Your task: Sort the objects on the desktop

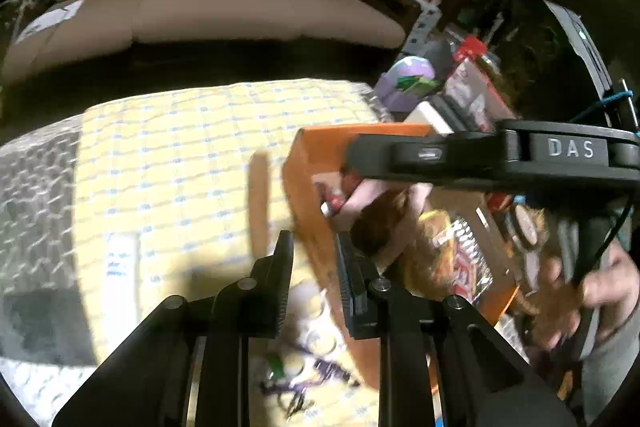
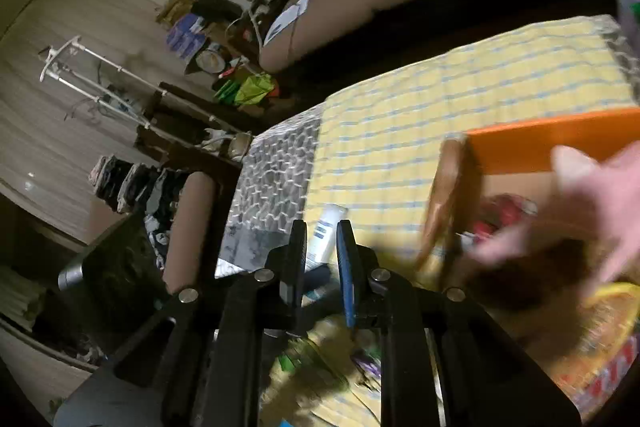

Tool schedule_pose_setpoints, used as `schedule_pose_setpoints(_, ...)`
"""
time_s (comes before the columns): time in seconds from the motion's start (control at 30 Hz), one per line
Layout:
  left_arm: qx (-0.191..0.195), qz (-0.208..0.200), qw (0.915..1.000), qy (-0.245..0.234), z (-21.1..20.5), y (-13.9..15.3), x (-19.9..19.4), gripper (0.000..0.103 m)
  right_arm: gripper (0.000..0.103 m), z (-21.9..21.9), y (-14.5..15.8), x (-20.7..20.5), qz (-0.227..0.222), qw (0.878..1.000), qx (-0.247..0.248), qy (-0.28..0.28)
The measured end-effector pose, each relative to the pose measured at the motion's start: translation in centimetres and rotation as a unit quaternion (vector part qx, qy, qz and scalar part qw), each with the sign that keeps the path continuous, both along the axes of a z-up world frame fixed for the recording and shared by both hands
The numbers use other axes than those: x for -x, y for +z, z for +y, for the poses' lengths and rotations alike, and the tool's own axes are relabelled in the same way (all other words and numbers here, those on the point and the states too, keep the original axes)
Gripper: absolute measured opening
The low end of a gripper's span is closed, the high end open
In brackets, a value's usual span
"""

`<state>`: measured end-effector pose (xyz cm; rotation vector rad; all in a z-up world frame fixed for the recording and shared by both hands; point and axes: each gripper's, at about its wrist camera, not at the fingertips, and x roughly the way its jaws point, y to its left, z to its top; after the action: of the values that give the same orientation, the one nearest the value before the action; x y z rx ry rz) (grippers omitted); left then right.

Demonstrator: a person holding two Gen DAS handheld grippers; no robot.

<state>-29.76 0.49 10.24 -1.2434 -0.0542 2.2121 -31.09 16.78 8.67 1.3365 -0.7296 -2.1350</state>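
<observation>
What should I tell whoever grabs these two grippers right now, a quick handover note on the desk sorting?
Left gripper: open, empty, at the near wall of the orange box.
Right gripper: open, empty, aimed at the white tube on the yellow checked cloth.
Done: snack packets and other items, blurred, already lie in the box.
Left: the tube, a wooden stick beside the box, and small blurred clutter near the grippers still sit on the cloth.

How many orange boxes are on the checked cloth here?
1. The orange box sits on the right part of the yellow checked cloth, open and filled with packets; the right wrist view shows the same box. Blur could hide others.
</observation>
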Motion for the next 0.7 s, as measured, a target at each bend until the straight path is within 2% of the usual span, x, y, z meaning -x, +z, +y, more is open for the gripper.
schedule_pose_setpoints(0.03, 0.026, 0.009, 0.9996, 0.003, -0.2, 0.3, -0.4, 0.020, 0.016, 0.6, 0.3, -0.5, 0.000, 1.000, -0.009, 0.003)
schedule_pose_setpoints(0.07, 0.049, 0.019, 0.9986, 0.008, -0.2, 0.4, -0.4, 0.027, 0.016, 1.1, 0.5, -0.9, 0.000, 1.000, -0.023, 0.007)
schedule_pose_setpoints(0.13, 0.087, 0.022, 0.9955, 0.030, -0.5, -0.2, 0.5, 0.070, 0.016, 1.9, 1.0, -1.6, 0.002, 0.999, -0.039, 0.003)
schedule_pose_setpoints(0.17, 0.098, 0.018, 0.9944, 0.036, -0.6, -0.8, 1.0, 0.075, 0.017, 2.2, 1.2, -1.9, 0.003, 0.999, -0.041, 0.001)
schedule_pose_setpoints(0.37, 0.173, -0.009, 0.9847, 0.020, 3.6, -6.8, 5.2, 0.075, 0.041, 4.1, 1.6, -2.7, 0.009, 0.998, -0.056, -0.015)
schedule_pose_setpoints(0.4, 0.188, -0.011, 0.9819, 0.013, 4.4, -7.6, 5.5, 0.074, 0.044, 4.3, 1.6, -2.6, 0.010, 0.998, -0.056, -0.017)
schedule_pose_setpoints(0.5, 0.251, -0.019, 0.9678, -0.002, 6.3, -11.3, 7.6, 0.061, 0.046, 5.5, 1.5, -2.5, 0.016, 0.998, -0.057, -0.022)
schedule_pose_setpoints(0.6, 0.257, -0.036, 0.9656, -0.020, 7.5, -13.5, 9.0, 0.061, 0.052, 6.0, 1.3, -1.9, 0.018, 0.998, -0.062, -0.018)
schedule_pose_setpoints(0.7, 0.264, -0.036, 0.9632, -0.035, 8.5, -14.6, 9.4, 0.050, 0.053, 5.7, 0.3, -1.0, 0.014, 0.998, -0.062, -0.013)
